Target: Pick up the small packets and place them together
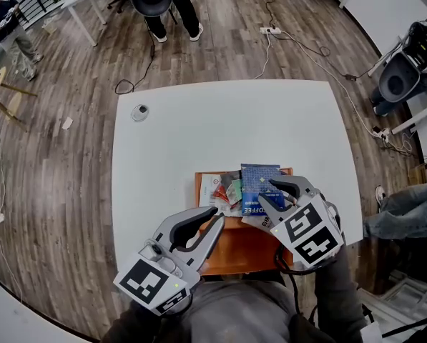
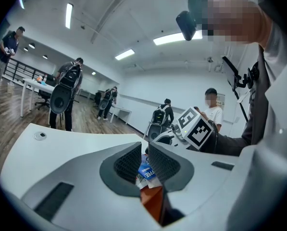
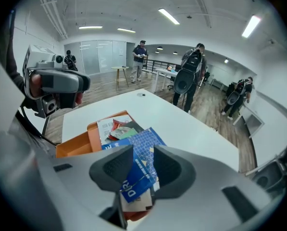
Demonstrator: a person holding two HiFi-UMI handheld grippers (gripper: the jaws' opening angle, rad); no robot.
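Observation:
An orange tray sits at the near edge of the white table. In its far end lies a pile of small packets: a blue coffee packet on top, white, red and green packets to its left. My right gripper hangs over the blue packet with its jaws apart; the packet lies between and beneath them, and the pads do not press on it. My left gripper hovers at the tray's left side, jaws close together and empty. Through their slit in the left gripper view the blue packet shows.
A small round disc lies at the table's far left corner. The tray's near half holds no packets. Cables and a power strip lie on the wooden floor beyond the table. Several people, chairs and desks stand around the room.

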